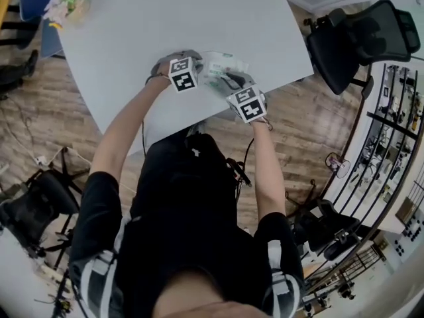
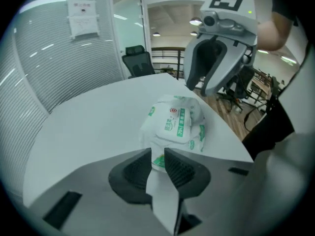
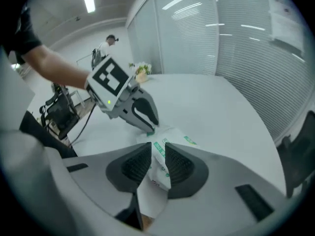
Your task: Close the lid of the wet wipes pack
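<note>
A white wet wipes pack [image 2: 175,124] with green print lies on the white table [image 1: 132,52] near its front edge. Its top flap looks flat against the pack. My left gripper [image 2: 157,165] has the pack's near end pinched between its narrow-set pads. In the right gripper view the left gripper [image 3: 148,128] touches the pack [image 3: 170,144] at its far end. My right gripper [image 3: 157,163] hangs above the pack's other end, open, with the pack showing through the gap but not touched. From the left gripper view, the right gripper [image 2: 198,88] hovers just over the pack.
A small bunch of flowers [image 1: 66,5] stands at the table's far left corner. A black office chair [image 1: 361,38] sits off the table's right side. The table's curved edge [image 2: 231,132] runs close beside the pack. A person [image 3: 106,45] stands far back in the room.
</note>
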### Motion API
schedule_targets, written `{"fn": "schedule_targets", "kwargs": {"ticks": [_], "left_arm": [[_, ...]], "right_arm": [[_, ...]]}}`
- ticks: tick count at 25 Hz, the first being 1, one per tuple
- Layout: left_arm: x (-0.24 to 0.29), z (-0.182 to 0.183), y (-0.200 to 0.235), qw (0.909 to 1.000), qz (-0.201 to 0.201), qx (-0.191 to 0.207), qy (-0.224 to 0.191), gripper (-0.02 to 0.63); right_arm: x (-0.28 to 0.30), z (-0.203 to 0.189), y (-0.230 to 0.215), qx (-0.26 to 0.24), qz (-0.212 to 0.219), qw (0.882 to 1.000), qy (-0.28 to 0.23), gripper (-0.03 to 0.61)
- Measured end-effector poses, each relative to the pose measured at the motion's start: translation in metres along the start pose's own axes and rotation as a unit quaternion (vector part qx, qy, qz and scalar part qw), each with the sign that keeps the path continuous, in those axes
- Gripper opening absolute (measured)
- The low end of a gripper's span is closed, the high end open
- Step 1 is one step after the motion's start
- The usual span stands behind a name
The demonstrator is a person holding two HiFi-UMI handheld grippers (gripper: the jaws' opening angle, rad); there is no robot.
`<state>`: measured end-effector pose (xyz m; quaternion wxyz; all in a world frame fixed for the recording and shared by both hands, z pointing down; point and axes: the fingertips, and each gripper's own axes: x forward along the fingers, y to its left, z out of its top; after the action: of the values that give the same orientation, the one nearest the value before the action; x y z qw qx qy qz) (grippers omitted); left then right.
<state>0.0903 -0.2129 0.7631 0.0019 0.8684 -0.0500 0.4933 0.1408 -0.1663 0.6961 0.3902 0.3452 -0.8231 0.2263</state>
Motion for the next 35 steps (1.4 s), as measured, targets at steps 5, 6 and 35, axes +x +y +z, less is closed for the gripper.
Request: {"fn": "schedule_targets", "kwargs": {"ticks": [5,6,35], "left_arm": [[-0.059,0.024,-0.023,0.9912,0.057,-0.088,-0.08,0.071],[-0.076,0.034,-0.027,0.9862,0.072,-0.108,-0.103,0.064],[-0.407,0.112,-0.163,0.8173,0.276,-0.236,-0.447,0.038]], "right_arm": [[-0.076,0.007,0.015,0.057,-0.046,0.993,-0.088,0.112],[-0.092,0.009,0.017,0.074,-0.056,0.99,-0.109,0.109],[-0.325,0.026,0.141,0.209,-0.202,0.884,-0.366,0.037]]}}
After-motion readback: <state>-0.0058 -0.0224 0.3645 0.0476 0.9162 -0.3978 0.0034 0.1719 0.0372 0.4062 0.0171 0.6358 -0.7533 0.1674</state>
